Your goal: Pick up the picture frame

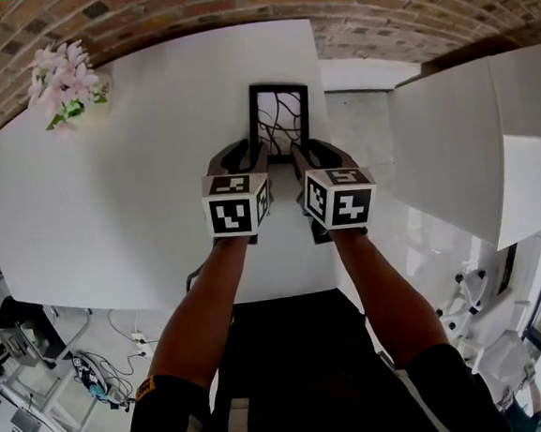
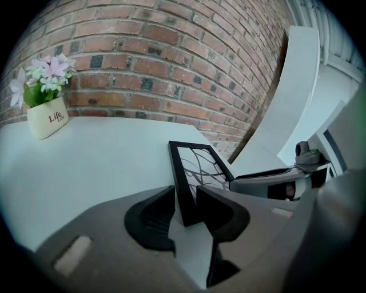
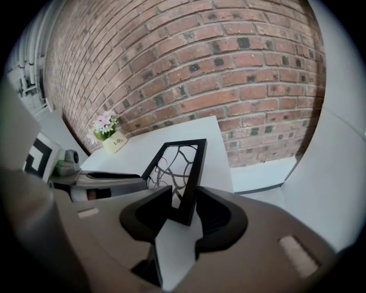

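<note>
Picture frame (image 1: 279, 116) lies on the white table (image 1: 152, 155), close to its right edge and about midway between the near and far edges. I have both tools at the frame's near end. Left gripper (image 1: 246, 149): jaws wide apart, near-left corner of the frame between them, no squeeze that I can see. Right gripper (image 1: 313, 146): jaws equally wide, straddling the near-right corner, also not clamped. Flower pot (image 1: 63, 83) stands at the table's far left corner.
</note>
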Demonstrator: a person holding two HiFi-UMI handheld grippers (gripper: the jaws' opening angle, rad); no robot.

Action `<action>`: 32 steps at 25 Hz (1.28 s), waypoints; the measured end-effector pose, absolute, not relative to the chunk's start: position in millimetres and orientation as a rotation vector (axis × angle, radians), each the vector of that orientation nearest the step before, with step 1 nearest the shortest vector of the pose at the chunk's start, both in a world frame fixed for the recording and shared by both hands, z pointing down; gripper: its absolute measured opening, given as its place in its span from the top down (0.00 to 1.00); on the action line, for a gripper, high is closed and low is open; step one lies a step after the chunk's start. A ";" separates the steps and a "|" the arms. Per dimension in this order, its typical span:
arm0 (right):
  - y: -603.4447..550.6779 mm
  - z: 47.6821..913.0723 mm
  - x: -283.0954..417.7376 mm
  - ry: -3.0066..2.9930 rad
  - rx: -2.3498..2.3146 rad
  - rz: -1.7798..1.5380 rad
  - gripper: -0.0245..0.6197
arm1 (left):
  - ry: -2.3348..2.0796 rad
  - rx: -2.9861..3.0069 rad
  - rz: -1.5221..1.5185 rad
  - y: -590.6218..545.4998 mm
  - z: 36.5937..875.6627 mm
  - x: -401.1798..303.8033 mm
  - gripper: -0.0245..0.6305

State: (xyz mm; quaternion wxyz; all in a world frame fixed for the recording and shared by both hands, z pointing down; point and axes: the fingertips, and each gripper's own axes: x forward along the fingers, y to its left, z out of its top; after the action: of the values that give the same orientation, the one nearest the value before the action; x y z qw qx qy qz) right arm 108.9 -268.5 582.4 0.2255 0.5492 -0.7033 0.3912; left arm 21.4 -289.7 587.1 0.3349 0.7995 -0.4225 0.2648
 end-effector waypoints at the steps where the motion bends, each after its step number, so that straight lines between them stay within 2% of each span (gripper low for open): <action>1: -268.8 582.7 109.6 -1.937 1.516 1.081 0.76 | -1.099 2.088 0.693 -289.5 587.1 22.3 0.78; 7: -270.0 584.5 115.1 -1.920 1.542 1.074 0.84 | -1.094 2.064 0.663 -289.9 586.9 25.1 0.82; 19: -263.0 560.8 114.5 -1.965 1.572 1.030 0.83 | -1.151 2.076 0.583 -285.2 560.4 23.5 0.85; 32: -229.3 482.4 103.7 -2.121 1.556 0.873 0.84 | -1.275 2.097 0.440 -245.8 491.1 10.8 0.85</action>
State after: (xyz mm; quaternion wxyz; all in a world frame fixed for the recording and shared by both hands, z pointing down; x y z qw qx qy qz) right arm 103.7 -229.3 482.4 0.1840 0.5518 -0.7521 0.3097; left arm 10.8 -245.8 491.1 0.3186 0.7973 -0.4846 0.1675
